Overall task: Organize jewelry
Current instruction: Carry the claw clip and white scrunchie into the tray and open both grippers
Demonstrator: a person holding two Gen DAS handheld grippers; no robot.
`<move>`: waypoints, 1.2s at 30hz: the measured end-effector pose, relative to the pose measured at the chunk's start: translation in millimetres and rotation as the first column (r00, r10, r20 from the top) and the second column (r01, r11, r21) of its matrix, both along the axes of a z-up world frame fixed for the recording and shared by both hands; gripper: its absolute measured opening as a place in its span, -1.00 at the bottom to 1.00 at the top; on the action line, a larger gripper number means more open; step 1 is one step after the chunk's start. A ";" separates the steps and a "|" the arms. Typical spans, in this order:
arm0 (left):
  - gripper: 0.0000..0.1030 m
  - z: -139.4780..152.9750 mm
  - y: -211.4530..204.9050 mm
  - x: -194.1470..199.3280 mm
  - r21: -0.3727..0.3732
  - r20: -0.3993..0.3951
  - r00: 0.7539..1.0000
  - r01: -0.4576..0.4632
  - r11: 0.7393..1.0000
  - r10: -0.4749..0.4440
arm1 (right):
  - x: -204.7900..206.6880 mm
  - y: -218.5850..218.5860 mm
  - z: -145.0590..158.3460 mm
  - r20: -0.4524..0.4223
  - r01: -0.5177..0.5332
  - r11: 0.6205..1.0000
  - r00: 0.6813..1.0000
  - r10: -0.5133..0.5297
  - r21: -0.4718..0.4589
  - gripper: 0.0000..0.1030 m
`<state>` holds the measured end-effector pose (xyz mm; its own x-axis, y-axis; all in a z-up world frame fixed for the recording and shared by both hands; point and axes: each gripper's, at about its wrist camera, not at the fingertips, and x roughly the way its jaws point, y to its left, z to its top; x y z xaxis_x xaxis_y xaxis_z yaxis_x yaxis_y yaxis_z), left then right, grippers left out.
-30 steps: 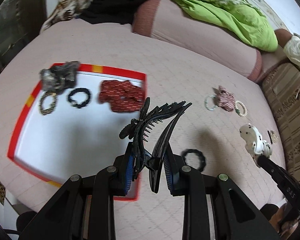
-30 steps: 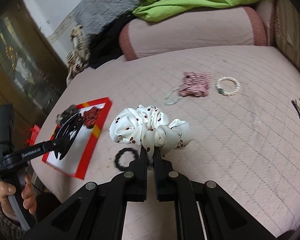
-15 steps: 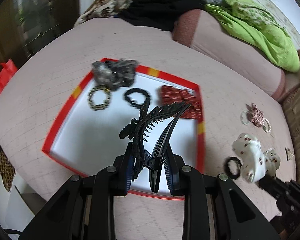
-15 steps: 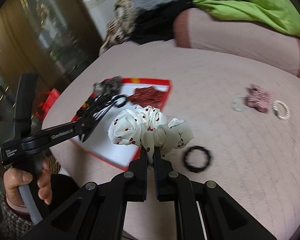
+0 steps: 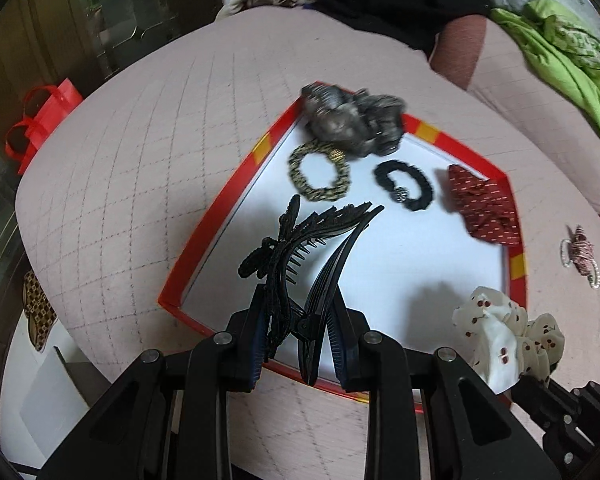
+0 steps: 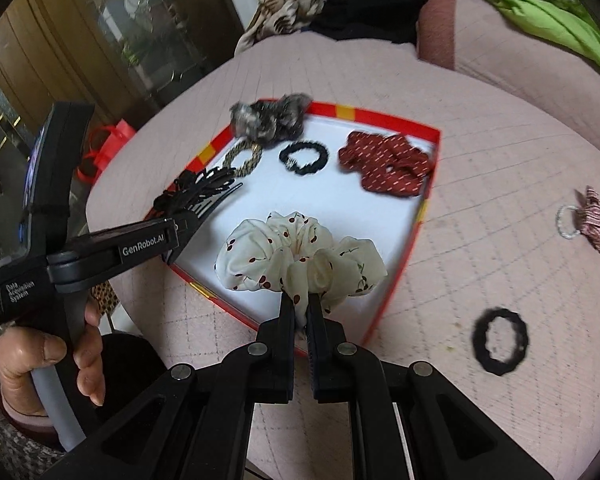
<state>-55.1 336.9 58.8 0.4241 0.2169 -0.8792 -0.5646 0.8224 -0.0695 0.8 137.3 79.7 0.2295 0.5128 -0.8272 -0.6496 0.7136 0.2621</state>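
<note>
My left gripper (image 5: 300, 316) is shut on a black hair claw clip (image 5: 300, 240) and holds it above the near part of a red-rimmed white tray (image 5: 204, 248). My right gripper (image 6: 300, 304) is shut on a white cherry-print scrunchie (image 6: 296, 256) and holds it over the tray's near side (image 6: 416, 220); the scrunchie also shows in the left wrist view (image 5: 508, 336). In the tray lie a grey scrunchie (image 5: 348, 120), a leopard hair tie (image 5: 318, 176), a black hair tie (image 5: 404, 184) and a red scrunchie (image 5: 484, 208).
On the pink quilted cushion (image 6: 500, 152) right of the tray lie a black hair tie (image 6: 500, 340), a pink bow with bead rings (image 6: 596, 220) and a bracelet. A green cloth (image 5: 560, 60) and dark clothes lie at the back. A red bag (image 5: 40, 120) sits left.
Both grippers have moved left toward the tray with their items. The claw clip and the white scrunchie now hang over the tray; the loose black tie is left behind at the right.
</note>
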 end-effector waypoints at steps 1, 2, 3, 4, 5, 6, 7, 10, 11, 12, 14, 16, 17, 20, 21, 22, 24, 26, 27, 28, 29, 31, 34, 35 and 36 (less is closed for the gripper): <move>-0.49 -2.5 1.9 -0.1 -0.005 0.000 1.000 0.000 1.000 0.000 | -0.2 2.7 -2.2 0.000 -0.004 1.000 1.000 0.004 -0.008 -0.87; -0.49 -4.3 2.8 0.4 -0.009 -0.002 1.000 0.000 1.000 0.000 | -0.1 6.3 -5.9 0.001 -0.007 1.000 1.000 0.007 -0.018 -0.87; -0.49 -5.2 2.3 1.6 -0.010 -0.006 1.000 0.001 1.000 -0.001 | 0.1 9.2 -9.7 -0.002 -0.011 1.000 1.000 0.011 -0.026 -0.87; -0.49 -7.1 2.6 2.4 -0.010 -0.012 1.000 0.000 1.000 0.000 | 0.2 11.7 -12.4 -0.006 -0.013 0.999 1.000 0.013 -0.032 -0.87; -0.49 -8.8 3.0 2.8 -0.011 -0.016 1.000 -0.001 1.000 0.001 | 0.6 14.5 -16.1 -0.011 -0.015 0.999 1.000 0.015 -0.039 -0.87; -0.49 -9.9 3.6 3.1 -0.013 -0.016 1.000 -0.001 1.000 0.001 | 0.9 17.7 -19.6 -0.016 -0.018 0.999 1.000 0.018 -0.046 -0.87; -0.49 -10.3 4.0 3.7 -0.015 -0.015 1.000 -0.002 1.000 0.001 | 0.2 18.3 -21.7 -0.018 -0.021 0.999 1.000 0.020 -0.049 -0.87; -0.49 -10.8 5.3 3.4 -0.023 -0.008 1.000 -0.008 1.000 0.007 | -2.1 20.6 -28.1 -0.025 -0.029 0.998 0.999 0.027 -0.061 -0.87; -0.49 -10.6 5.8 3.2 -0.027 -0.006 1.000 -0.011 1.000 0.010 | -2.9 21.1 -29.8 -0.028 -0.031 0.997 0.999 0.029 -0.064 -0.87; -0.49 -10.1 6.7 2.9 -0.031 -0.004 1.000 -0.013 0.999 0.013 | -3.3 21.6 -30.9 -0.031 -0.033 0.997 0.999 0.031 -0.065 -0.87; -0.49 -8.7 7.0 1.9 -0.044 0.001 1.000 -0.019 0.999 0.019 | -5.4 20.6 -30.3 -0.022 -0.032 0.997 0.999 0.030 -0.065 -0.87; -0.49 -6.1 7.1 0.8 -0.053 0.006 1.000 -0.022 0.998 0.022 | -6.1 19.9 -28.9 -0.018 -0.032 0.997 0.999 0.031 -0.063 -0.87; -0.48 -5.1 7.1 0.4 -0.056 0.008 1.000 -0.023 0.998 0.024 | -6.2 19.2 -28.2 -0.018 -0.032 0.998 0.999 0.031 -0.061 -0.87; -0.41 1.1 4.3 -1.5 -0.057 0.023 0.999 -0.021 0.998 0.022 | -7.5 17.2 -26.3 -0.009 -0.030 0.998 1.000 0.029 -0.059 -0.84; -0.36 4.7 2.2 -2.5 -0.053 0.030 0.999 -0.019 0.998 0.021 | -8.9 15.5 -24.8 -0.004 -0.031 0.998 1.000 0.030 -0.054 -0.83; -0.33 7.0 1.1 -3.7 -0.052 0.035 0.999 -0.016 0.999 0.018 | -9.6 14.9 -23.7 -0.003 -0.031 0.998 1.000 0.031 -0.048 -0.83; -0.25 14.5 -4.0 -6.1 -0.038 0.047 0.999 -0.011 0.999 0.012 | -11.5 12.8 -20.8 0.003 -0.031 0.999 1.000 0.031 -0.041 -0.82; -0.25 19.3 -7.4 -7.0 -0.027 0.052 0.999 -0.008 1.000 0.009 | -14.9 9.1 -17.0 0.011 -0.030 0.999 0.999 0.031 -0.032 -0.80; -0.25 22.7 -9.8 -8.1 -0.022 0.056 0.998 -0.005 1.000 0.006 | -16.9 6.3 -14.2 0.015 -0.029 0.999 0.999 0.030 -0.026 -0.74; -0.25 24.9 -11.9 -8.7 -0.019 0.058 0.998 -0.002 1.000 0.003 | -17.7 5.1 -12.7 0.017 -0.028 0.999 0.999 0.028 -0.021 -0.60; -0.24 27.3 -14.1 -9.8 -0.014 0.060 0.998 0.000 1.000 0.001 | -19.2 2.5 -10.4 0.020 -0.025 1.000 0.999 0.025 -0.014 -0.52; -0.24 32.5 -19.2 -12.0 -0.004 0.064 0.998 0.005 1.000 -0.004 | -21.7 -2.0 -6.9 0.031 -0.018 1.000 0.999 0.018 -0.006 -0.41; -0.24 38.9 -26.9 -13.2 0.007 0.070 0.997 0.013 1.000 -0.013 | -25.6 -10.3 -2.8 0.038 -0.011 1.000 0.999 0.011 0.002 -0.41; -0.24 41.4 -30.2 -13.7 0.013 0.072 0.997 0.016 1.000 -0.017 | -27.0 -14.0 -1.1 0.041 -0.008 1.000 0.999 0.007 0.006 -0.41; -0.24 44.2 -33.8 -14.9 0.020 0.074 0.997 0.021 1.000 -0.022 | -28.5 -18.4 0.8 0.044 -0.003 1.000 0.999 0.003 0.009 -0.41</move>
